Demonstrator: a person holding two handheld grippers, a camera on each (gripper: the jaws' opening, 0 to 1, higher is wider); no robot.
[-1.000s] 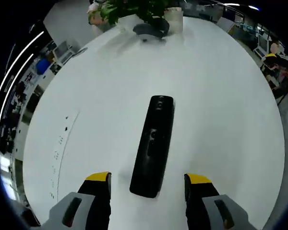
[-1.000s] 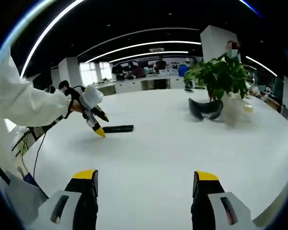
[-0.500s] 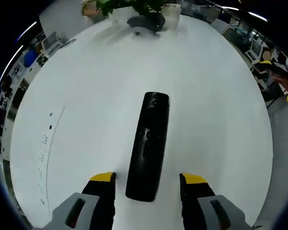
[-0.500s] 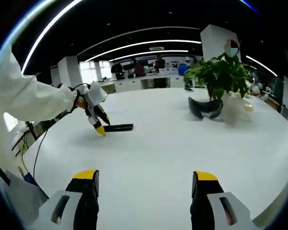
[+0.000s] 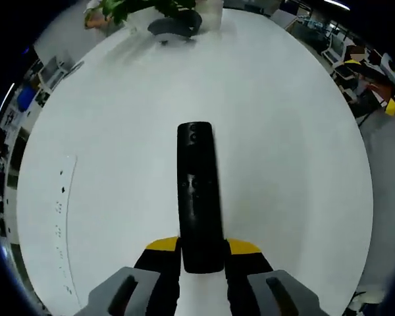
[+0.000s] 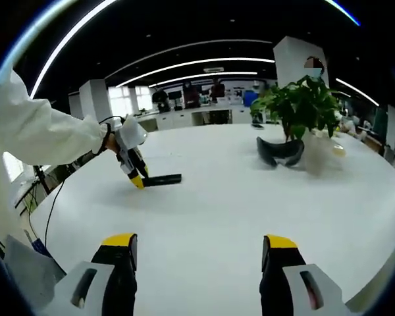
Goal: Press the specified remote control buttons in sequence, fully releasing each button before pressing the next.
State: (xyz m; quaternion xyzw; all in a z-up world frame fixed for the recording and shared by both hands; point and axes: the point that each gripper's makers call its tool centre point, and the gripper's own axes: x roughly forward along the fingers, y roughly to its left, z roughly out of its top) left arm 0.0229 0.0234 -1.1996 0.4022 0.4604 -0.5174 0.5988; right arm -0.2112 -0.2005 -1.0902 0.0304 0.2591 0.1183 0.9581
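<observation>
Now: left tongs clamped on the near end of the remote

Left tongs (image 5: 203, 249) stand with both yellow-tipped jaws pressed against the sides of the remote (image 5: 197, 191), at its near end; the black bar lies flat on the white desk (image 5: 296, 151), toward the middle, well apart from the plant (image 6: 301, 102) and dark curved object (image 6: 280, 150) by the far edge. Judged from its shape, the remote is light, stiff and smooth-sided, so it may skid or pivot on the slick desk. A hold across the narrow width, clear of the buttons, seems soundest. Right tongs (image 6: 197, 253) hover with jaws apart and nothing between them, facing the left tongs across the desk.
</observation>
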